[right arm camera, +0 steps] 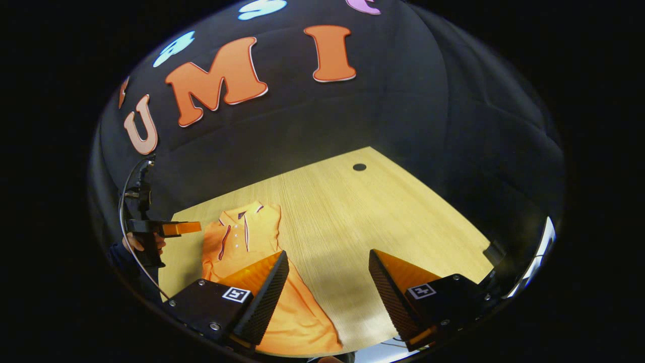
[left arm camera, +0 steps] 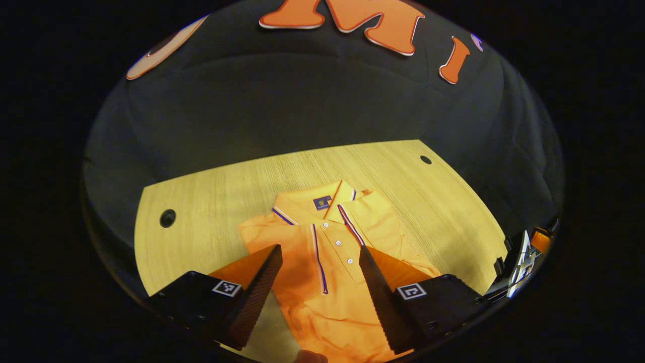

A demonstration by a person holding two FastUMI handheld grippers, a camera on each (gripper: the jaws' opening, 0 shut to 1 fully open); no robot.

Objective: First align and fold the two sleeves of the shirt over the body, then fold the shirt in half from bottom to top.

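Shirt (left arm camera: 327,257) lies on the table (left arm camera: 211,206), left gripper (left arm camera: 320,262) and right gripper (right arm camera: 327,269) hovering, fingers apart.

A light wooden table (left arm camera: 211,201) with round holes carries an orange polo shirt (left arm camera: 327,262) lying flat.

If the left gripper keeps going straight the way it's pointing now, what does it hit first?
Most likely the orange shirt: the left gripper is open, aimed at its button placket, nothing between. Depth is unclear.
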